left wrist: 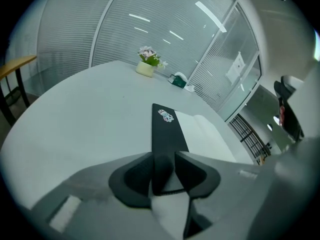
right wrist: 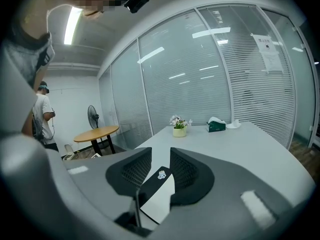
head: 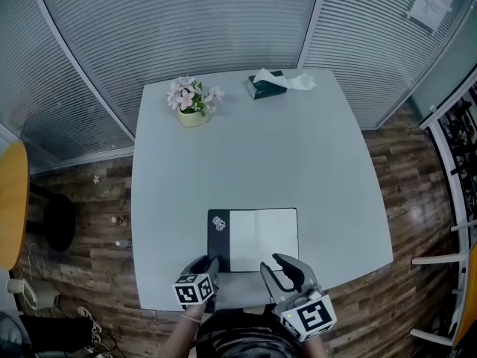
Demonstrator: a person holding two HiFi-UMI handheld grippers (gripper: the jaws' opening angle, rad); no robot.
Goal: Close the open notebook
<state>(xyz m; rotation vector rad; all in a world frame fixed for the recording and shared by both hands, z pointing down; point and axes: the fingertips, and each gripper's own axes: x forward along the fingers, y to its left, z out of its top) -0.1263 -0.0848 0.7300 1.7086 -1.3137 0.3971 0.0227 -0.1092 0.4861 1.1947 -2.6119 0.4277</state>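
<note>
open notebook [head: 261,239], black cover sticker [head: 218,224] perhaps a cartoon; writing too small.

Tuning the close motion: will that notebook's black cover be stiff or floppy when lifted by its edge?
Probably fairly stiff: the black cover lies flat with straight edges. Likely light, since it looks thin. The notebook may slide on the smooth table if pushed.

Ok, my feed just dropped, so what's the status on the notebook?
Left claw open, black cover lined up between its jaws. Right claw open, holding nothing. Notebook open flat on table. Nothing in the way.
</note>
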